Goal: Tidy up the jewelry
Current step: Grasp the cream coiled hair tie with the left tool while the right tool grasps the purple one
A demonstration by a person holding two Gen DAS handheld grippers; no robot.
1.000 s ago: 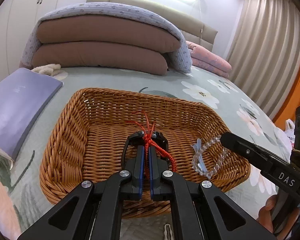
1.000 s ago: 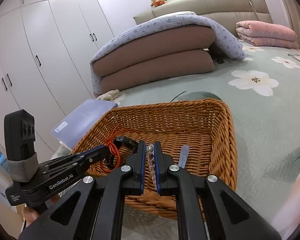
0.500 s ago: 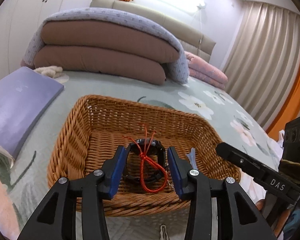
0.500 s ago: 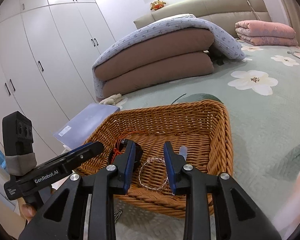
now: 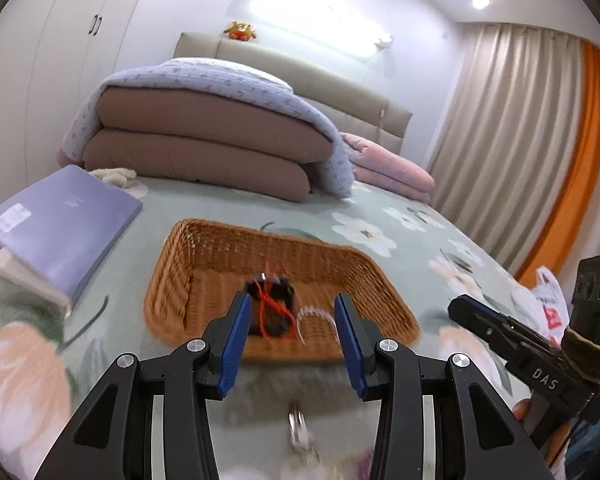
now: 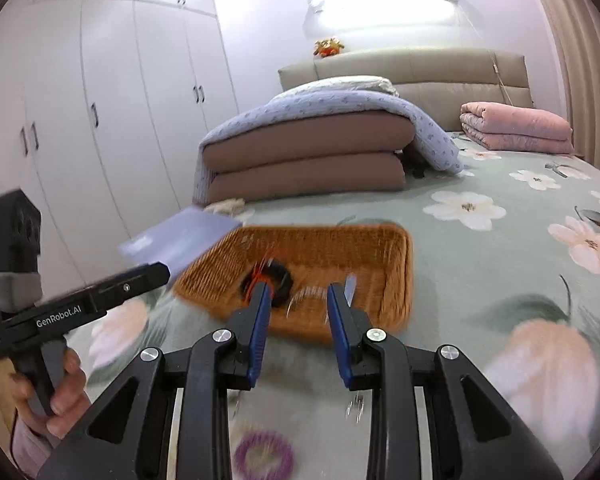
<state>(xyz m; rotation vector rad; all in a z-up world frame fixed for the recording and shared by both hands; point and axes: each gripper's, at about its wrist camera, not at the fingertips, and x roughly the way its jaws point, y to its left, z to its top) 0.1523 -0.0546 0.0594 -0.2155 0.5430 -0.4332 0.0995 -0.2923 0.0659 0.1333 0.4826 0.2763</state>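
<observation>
A basket sits on the bed. In it, a bangle with a cord across it lies toward the left, and a bead bracelet lies just to its right. A book rests on the bed left of the basket. Behind the basket, folded quilts are stacked, with another folded blanket to their right, before the headboard. The left hand-held gripper and right hand-held gripper hover in front of the basket, near a ring on the bed.
</observation>
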